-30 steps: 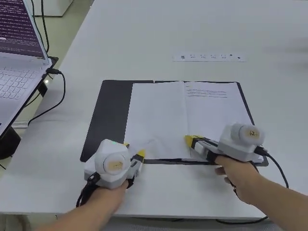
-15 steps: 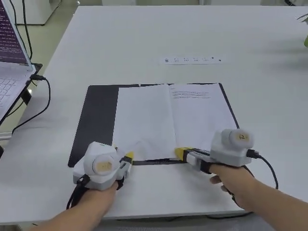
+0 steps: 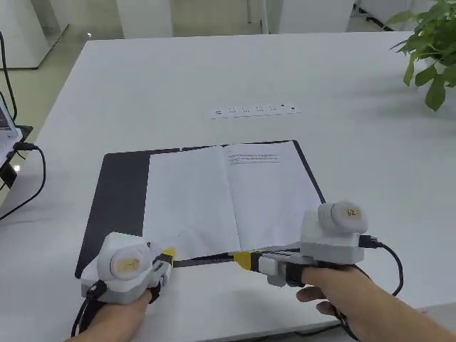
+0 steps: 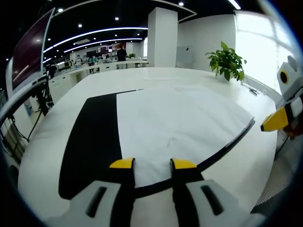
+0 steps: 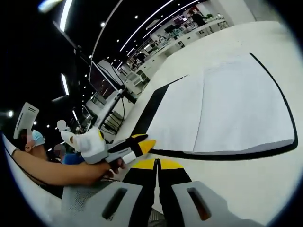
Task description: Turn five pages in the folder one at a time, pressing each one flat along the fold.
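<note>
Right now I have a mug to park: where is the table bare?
Bare: the table beyond the power strip, and right of the folder toward the plant. Crowded: the near edge, where the left hand-held gripper and right hand-held gripper sit.

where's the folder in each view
Head view: folder open, at centre.
Left gripper view: folder across the middle, reaching right.
Right gripper view: folder in the upper right.
Shared landmark: the black cover, bare beside the left page.
</note>
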